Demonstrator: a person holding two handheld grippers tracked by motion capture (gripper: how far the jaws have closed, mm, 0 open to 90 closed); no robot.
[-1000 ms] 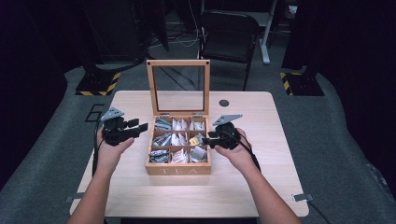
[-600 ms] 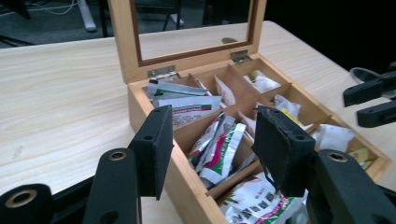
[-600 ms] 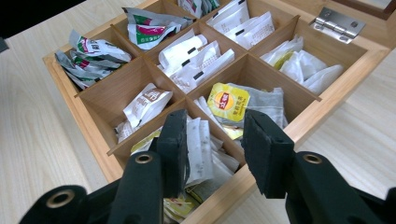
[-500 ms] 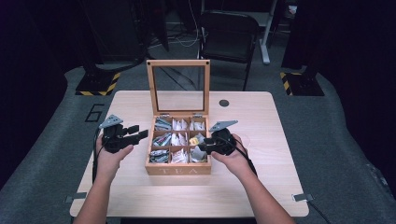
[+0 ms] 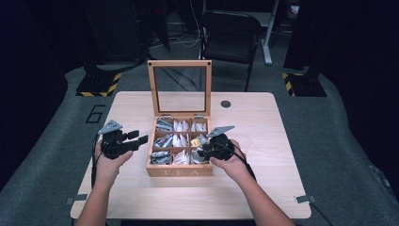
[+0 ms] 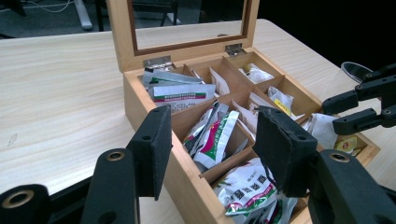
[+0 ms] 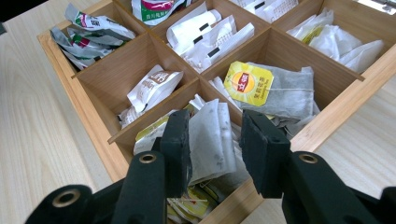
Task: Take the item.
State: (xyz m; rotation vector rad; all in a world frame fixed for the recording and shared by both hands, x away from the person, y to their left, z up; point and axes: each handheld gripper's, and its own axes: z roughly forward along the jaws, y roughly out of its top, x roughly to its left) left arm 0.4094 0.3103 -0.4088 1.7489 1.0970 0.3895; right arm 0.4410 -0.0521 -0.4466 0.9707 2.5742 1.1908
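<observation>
Standing open with its glass lid (image 5: 179,87) upright, the wooden tea box (image 5: 179,170) holds foil sachets in its left compartments, white paper packets in the middle ones and tea bags on the right. Left of the box, the left gripper (image 5: 137,140) hovers with jaws apart, holding nothing, its tips at the box's left wall. At the box's near right compartment, the right gripper (image 7: 214,144) has its jaws around a white tea bag (image 7: 210,140), the pads not plainly pressing it; a yellow-tagged tea bag (image 7: 275,91) lies in the next compartment behind.

far across my table (image 5: 263,197) i see a black chair (image 5: 230,35), a small dark round spot (image 5: 226,104), and a stripy yellow-black base (image 5: 99,84).
</observation>
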